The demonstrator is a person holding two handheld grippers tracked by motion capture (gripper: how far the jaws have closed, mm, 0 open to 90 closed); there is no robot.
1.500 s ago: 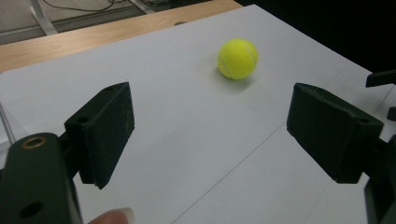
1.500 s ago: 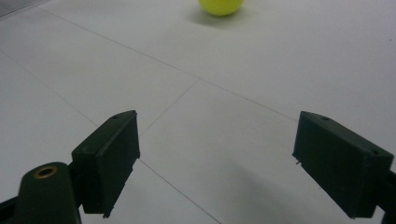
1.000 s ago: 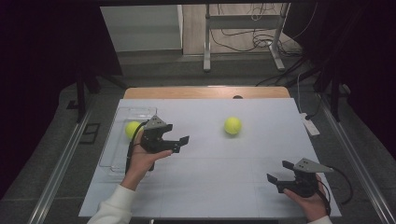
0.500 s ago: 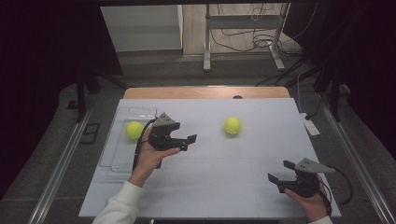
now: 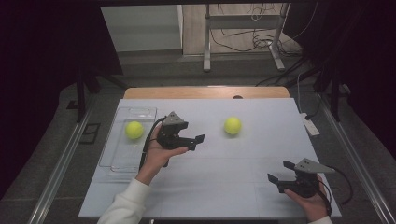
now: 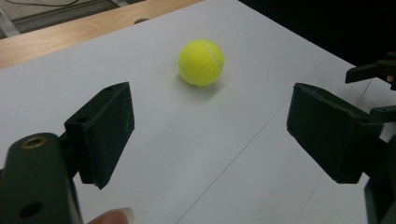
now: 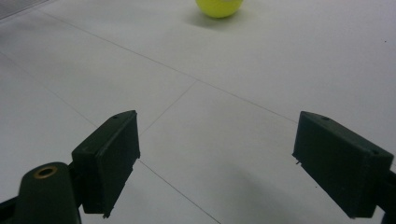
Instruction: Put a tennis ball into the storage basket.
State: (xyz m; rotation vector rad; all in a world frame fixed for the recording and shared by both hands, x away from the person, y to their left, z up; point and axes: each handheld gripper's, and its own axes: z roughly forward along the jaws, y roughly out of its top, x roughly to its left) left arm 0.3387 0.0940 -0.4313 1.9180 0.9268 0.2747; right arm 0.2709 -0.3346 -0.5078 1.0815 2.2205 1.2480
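One yellow tennis ball [image 5: 134, 129] lies in a clear plastic tray [image 5: 116, 161] at the table's left. A second tennis ball [image 5: 232, 125] rests loose on the white sheet, mid-table. My left gripper [image 5: 196, 141] hovers between the two, right of the tray, its jaws open and empty and pointing at the loose ball [image 6: 201, 62], which lies a little beyond its fingertips [image 6: 210, 135]. Near the front right corner my right gripper [image 5: 279, 171] is held low, open, nothing between its jaws [image 7: 217, 158]. The same ball [image 7: 219, 7] sits far ahead of it.
A bare wooden strip [image 5: 205, 92] runs along the table's far edge. A small white device [image 5: 310, 125] lies at the right edge. Metal stand legs and cables are on the floor behind. The right gripper [image 6: 373, 72] appears at the far right of the left gripper view.
My left gripper has moved right, away from the tray and toward the loose ball, uncovering the ball in the tray. The right gripper has stayed put.
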